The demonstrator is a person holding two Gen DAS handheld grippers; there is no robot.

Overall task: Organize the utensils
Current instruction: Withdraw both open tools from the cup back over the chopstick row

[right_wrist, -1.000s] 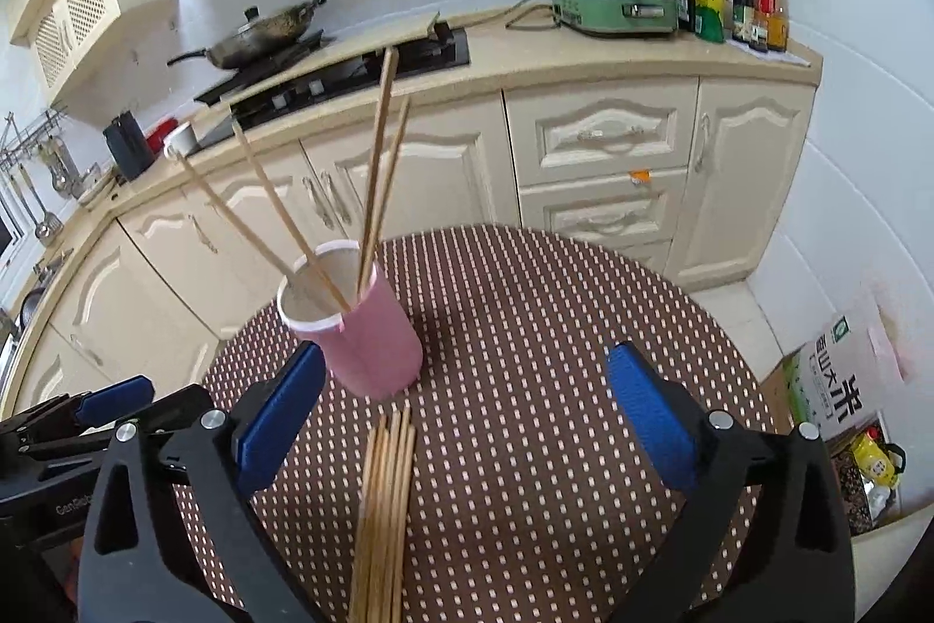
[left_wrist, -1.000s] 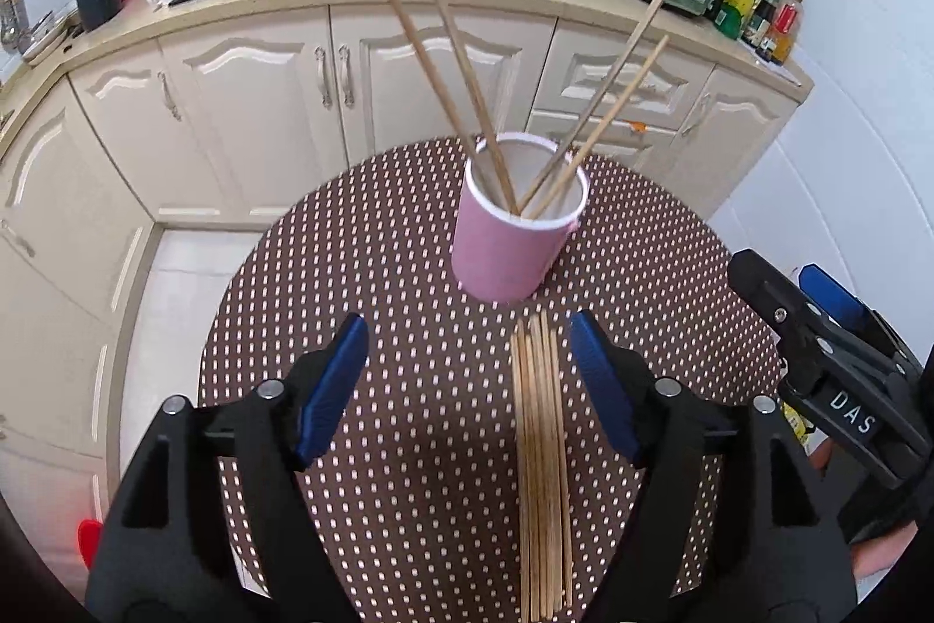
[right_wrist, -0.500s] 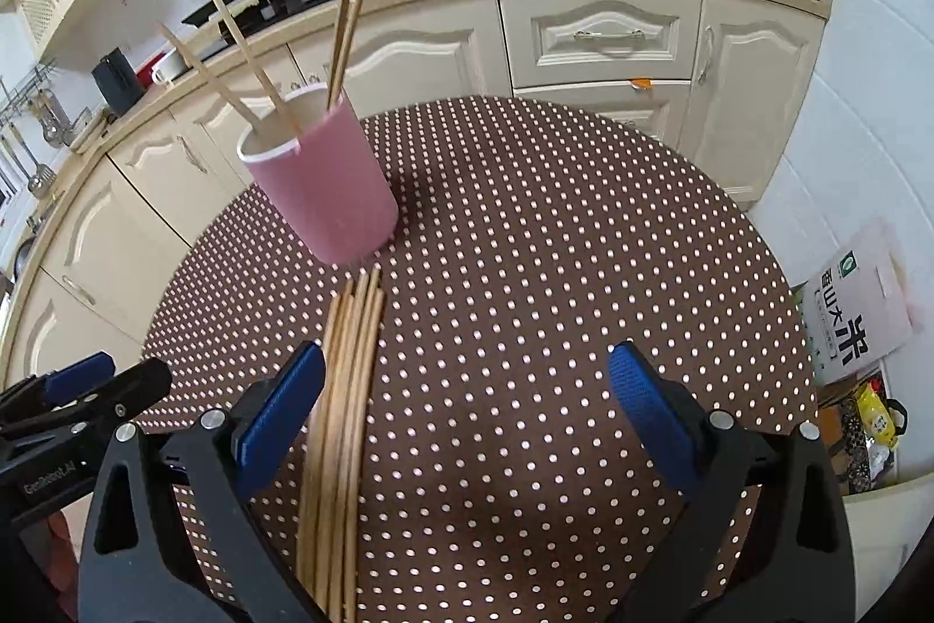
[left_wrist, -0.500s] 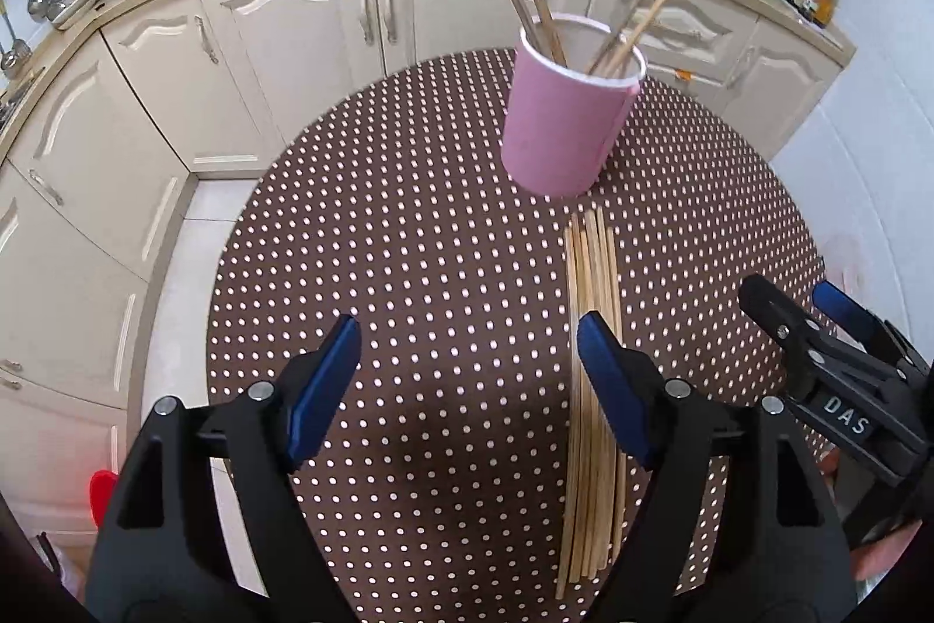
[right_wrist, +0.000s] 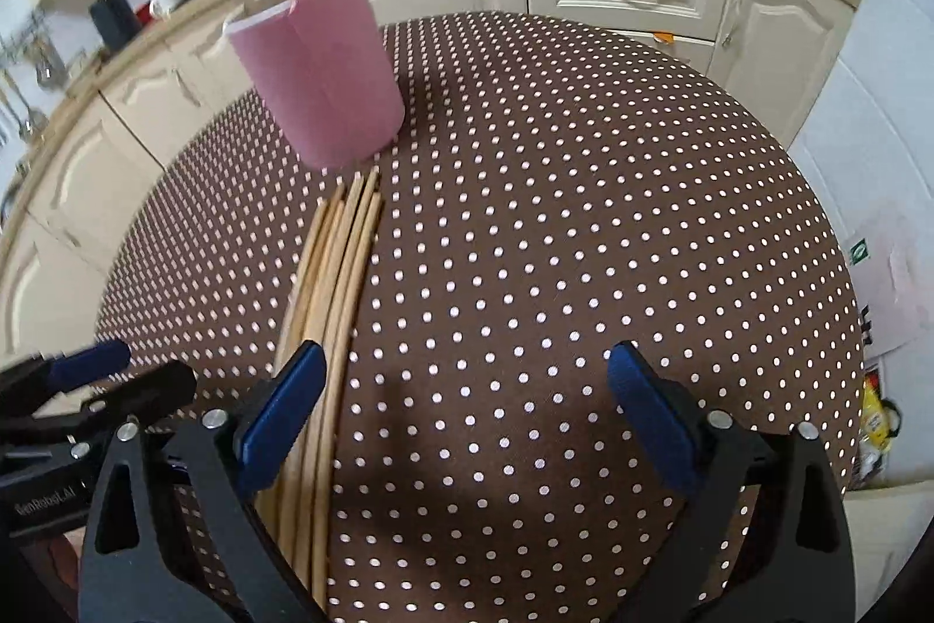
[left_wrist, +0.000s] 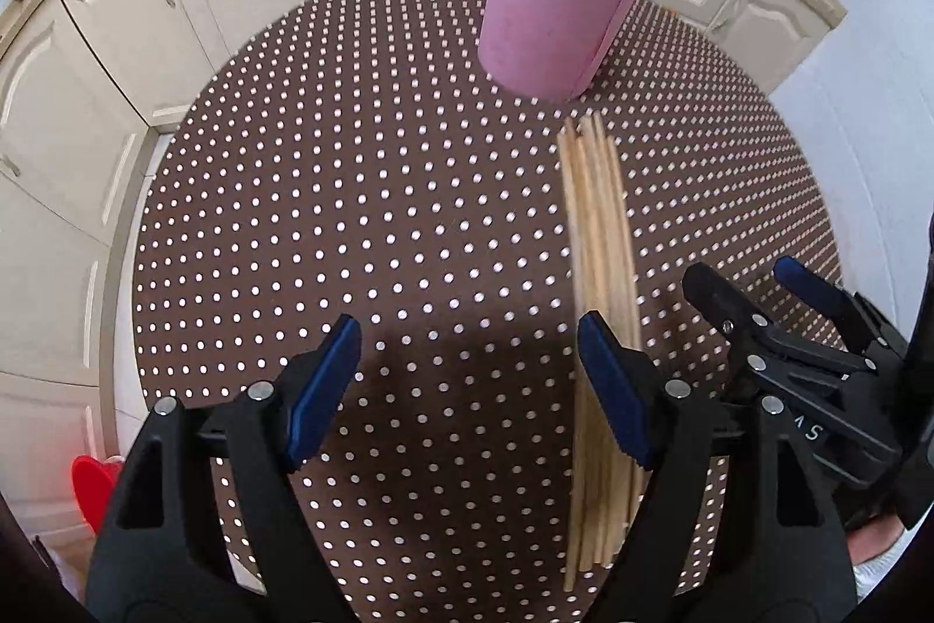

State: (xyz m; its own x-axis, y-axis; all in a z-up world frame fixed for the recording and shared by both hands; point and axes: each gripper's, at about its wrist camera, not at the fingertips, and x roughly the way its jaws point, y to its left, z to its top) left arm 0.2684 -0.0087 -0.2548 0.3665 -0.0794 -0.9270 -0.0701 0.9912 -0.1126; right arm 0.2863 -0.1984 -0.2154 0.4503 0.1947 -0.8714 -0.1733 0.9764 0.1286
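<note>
I am working in a kitchen with cream cabinets, over a round table (left_wrist: 350, 191) in a brown cloth with white dots. A pink cup (left_wrist: 560, 10) stands toward twelve o'clock on it, already holding a few sticks that lean out of its mouth. The rest of the chopsticks (left_wrist: 598, 237) lie flat in a tight bundle on the cloth, tips just short of the cup's base, running back toward six o'clock. My left gripper (left_wrist: 467, 389) hangs released over bare cloth, the bundle passing under its right finger at about three o'clock. My right gripper (right_wrist: 467, 407) has just been closing a little, yet it is empty, wide apart, with the bundle under its left finger at nine o'clock and nothing between the pads. I judge these sticks light, stiff and smooth, so they will roll and fan out if nudged. Lying packed side by side, one is hard to single out; I would pinch across the thick ends nearest me, squarely, and expect slipping if the hold is off-centre.
</note>
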